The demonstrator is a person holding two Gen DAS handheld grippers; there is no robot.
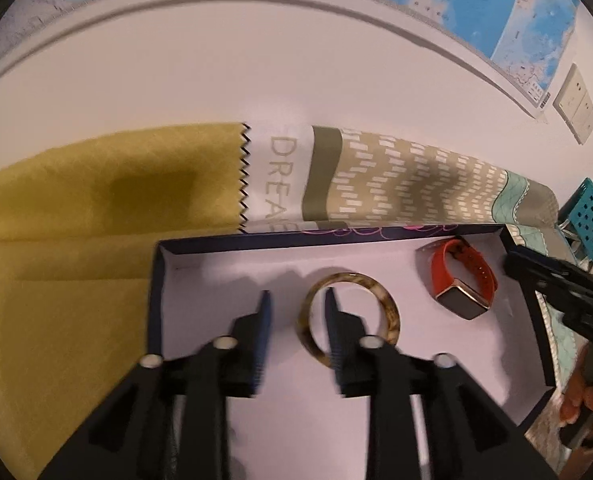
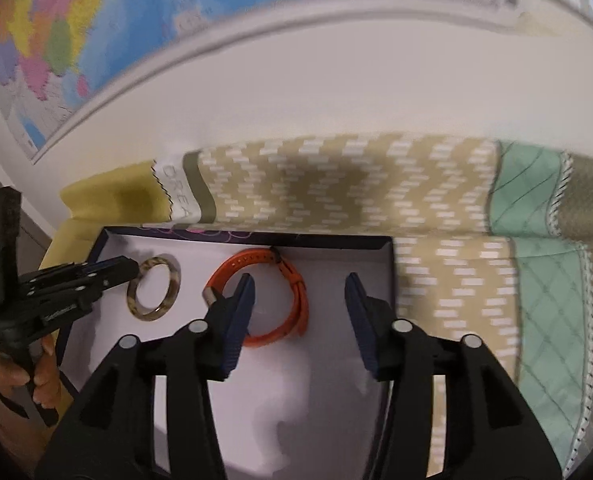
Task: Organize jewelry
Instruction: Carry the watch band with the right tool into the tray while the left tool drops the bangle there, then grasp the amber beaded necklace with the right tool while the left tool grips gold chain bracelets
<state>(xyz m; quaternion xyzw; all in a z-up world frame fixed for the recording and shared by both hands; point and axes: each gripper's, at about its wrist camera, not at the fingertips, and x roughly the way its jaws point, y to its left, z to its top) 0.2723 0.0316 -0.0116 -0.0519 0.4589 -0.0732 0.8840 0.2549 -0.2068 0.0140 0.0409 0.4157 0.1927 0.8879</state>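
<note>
A dark-walled box with a white floor (image 1: 224, 280) (image 2: 336, 276) lies on a patterned cloth. In it lie a tortoiseshell bangle (image 1: 388, 304) (image 2: 172, 280) and an orange smartwatch (image 1: 462, 276) (image 2: 272, 296). My left gripper (image 1: 296, 300) is open above the box floor, its right finger inside the bangle's ring, holding nothing. It also shows in the right wrist view (image 2: 124, 270), next to the bangle. My right gripper (image 2: 298, 284) is open and empty over the box, its left finger in front of the watch.
A yellow cloth (image 1: 76, 220) covers the left, a chevron and mint patterned cloth (image 2: 476, 240) the right. A white wall with a map (image 2: 76, 20) stands behind. A teal perforated basket (image 1: 592, 216) and a wall socket (image 1: 574, 104) are at the far right.
</note>
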